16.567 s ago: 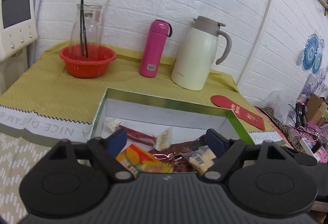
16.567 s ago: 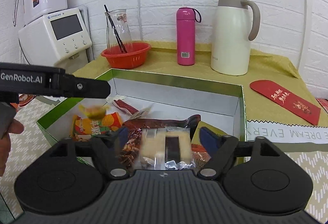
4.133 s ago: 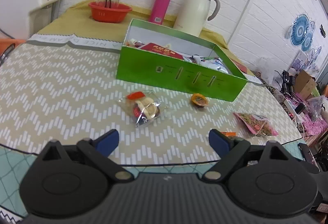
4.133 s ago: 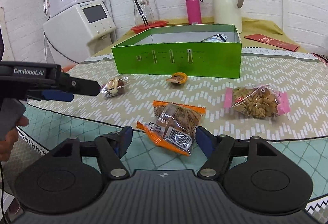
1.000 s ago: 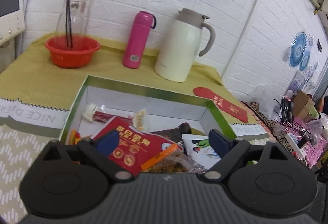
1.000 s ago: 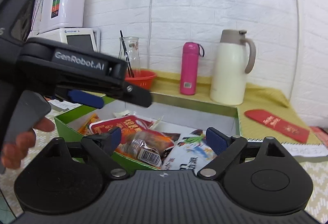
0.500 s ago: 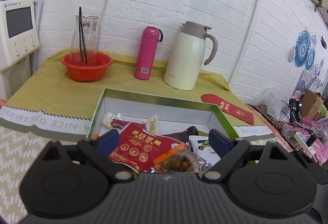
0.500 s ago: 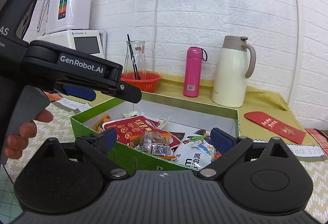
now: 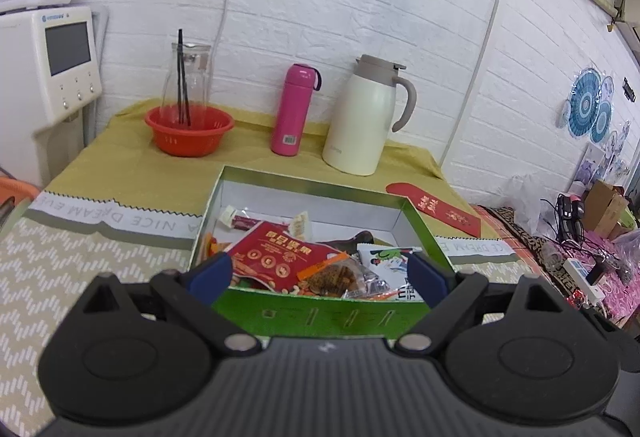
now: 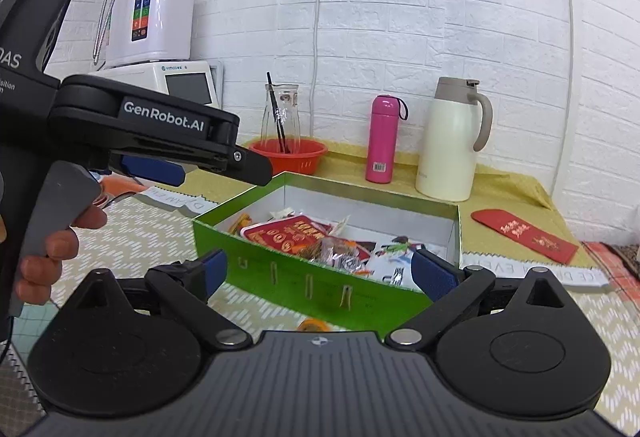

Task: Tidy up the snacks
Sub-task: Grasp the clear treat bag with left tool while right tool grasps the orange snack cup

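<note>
A green box (image 9: pixel 320 311) with a white inside stands on the table and holds several snack packets, among them a red packet (image 9: pixel 276 251) and a clear bag with an orange strip (image 9: pixel 334 275). The box also shows in the right wrist view (image 10: pixel 312 277). My left gripper (image 9: pixel 318 275) is open and empty, just in front of the box's near wall. My right gripper (image 10: pixel 320 269) is open and empty, a little back from the box. A small orange snack (image 10: pixel 314 325) lies on the table before the box. The left gripper's body shows at the left of the right wrist view (image 10: pixel 160 133).
Behind the box stand a red basket with a glass jug (image 9: pixel 188 129), a pink bottle (image 9: pixel 294 109) and a cream thermos jug (image 9: pixel 366 117). A red envelope (image 9: pixel 434 207) lies right of the box. A white machine (image 9: pixel 52 61) stands at the far left.
Both grippers have drawn back from above the box, so its near green wall now shows. The clear bag with the orange strip lies in the box. Both stay open.
</note>
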Demonstrator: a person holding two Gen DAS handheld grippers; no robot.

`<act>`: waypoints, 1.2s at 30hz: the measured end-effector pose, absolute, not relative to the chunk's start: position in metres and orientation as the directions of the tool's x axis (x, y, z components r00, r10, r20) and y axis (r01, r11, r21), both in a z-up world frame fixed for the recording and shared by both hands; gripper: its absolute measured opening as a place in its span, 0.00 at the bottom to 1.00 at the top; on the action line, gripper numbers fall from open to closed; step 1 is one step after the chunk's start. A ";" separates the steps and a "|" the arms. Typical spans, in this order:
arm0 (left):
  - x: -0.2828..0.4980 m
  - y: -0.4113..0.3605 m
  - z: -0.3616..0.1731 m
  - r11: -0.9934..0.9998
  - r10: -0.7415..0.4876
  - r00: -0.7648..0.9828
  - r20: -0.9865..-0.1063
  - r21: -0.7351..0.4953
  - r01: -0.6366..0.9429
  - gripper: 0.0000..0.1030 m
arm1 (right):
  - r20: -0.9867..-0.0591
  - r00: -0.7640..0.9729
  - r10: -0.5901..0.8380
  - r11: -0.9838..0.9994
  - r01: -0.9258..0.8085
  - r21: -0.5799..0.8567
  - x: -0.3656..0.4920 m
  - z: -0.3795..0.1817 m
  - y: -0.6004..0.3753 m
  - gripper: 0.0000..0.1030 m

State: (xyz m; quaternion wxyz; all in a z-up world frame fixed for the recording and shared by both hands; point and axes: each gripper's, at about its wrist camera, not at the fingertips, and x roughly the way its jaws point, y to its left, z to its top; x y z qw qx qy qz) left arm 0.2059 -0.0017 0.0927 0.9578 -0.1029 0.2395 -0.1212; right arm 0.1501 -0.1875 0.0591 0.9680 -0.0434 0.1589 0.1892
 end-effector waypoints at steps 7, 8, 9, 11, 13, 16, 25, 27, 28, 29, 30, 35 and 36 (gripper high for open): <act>0.176 0.000 0.086 0.945 -0.291 0.835 -0.467 -0.276 0.176 0.87 | -0.356 0.848 0.393 0.914 -0.404 0.045 0.120 0.047 -0.189 1.00; 0.169 0.001 0.083 0.946 -0.291 0.834 -0.470 -0.271 0.177 0.87 | -0.355 0.847 0.395 0.913 -0.404 0.053 0.115 0.044 -0.190 1.00; 0.163 0.003 0.078 0.947 -0.290 0.832 -0.472 -0.269 0.178 0.87 | -0.354 0.847 0.397 0.913 -0.403 0.062 0.109 0.041 -0.192 1.00; 0.150 0.007 0.065 0.947 -0.286 0.830 -0.479 -0.274 0.169 0.87 | -0.365 0.838 0.406 0.911 -0.404 0.086 0.102 0.033 -0.194 1.00; 0.142 0.009 0.050 0.950 -0.280 0.815 -0.508 -0.271 0.157 0.87 | -0.383 0.826 0.414 0.908 -0.406 0.106 0.099 0.024 -0.196 1.00; 0.134 0.017 0.027 0.952 -0.261 0.796 -0.546 -0.283 0.118 0.87 | -0.419 0.809 0.413 0.909 -0.399 0.125 0.101 0.013 -0.196 1.00; 0.147 0.040 0.003 0.936 -0.268 0.771 -0.578 -0.347 0.065 0.86 | -0.492 0.782 0.383 0.918 -0.383 0.106 0.139 0.000 -0.184 1.00; 0.153 0.043 0.005 0.930 -0.293 0.771 -0.565 -0.357 0.092 0.86 | -0.498 0.788 0.361 0.925 -0.370 0.085 0.154 0.000 -0.182 1.00; 0.158 0.045 0.006 0.927 -0.301 0.772 -0.560 -0.361 0.099 0.86 | -0.501 0.789 0.356 0.927 -0.364 0.086 0.162 -0.001 -0.182 1.00; 0.163 0.046 0.007 0.925 -0.306 0.772 -0.557 -0.366 0.103 0.86 | -0.501 0.788 0.357 0.928 -0.362 0.092 0.170 -0.001 -0.181 1.00; 0.167 0.046 0.007 0.923 -0.314 0.769 -0.556 -0.370 0.109 0.86 | -0.501 0.787 0.361 0.927 -0.362 0.099 0.179 0.000 -0.181 1.00; 0.181 0.041 0.006 0.925 -0.332 0.760 -0.559 -0.352 0.146 0.86 | -0.517 0.794 0.319 0.939 -0.340 0.058 0.212 -0.005 -0.169 1.00; 0.184 0.040 0.005 0.926 -0.331 0.757 -0.562 -0.347 0.147 0.86 | -0.524 0.791 0.317 0.938 -0.342 0.051 0.217 -0.007 -0.166 0.99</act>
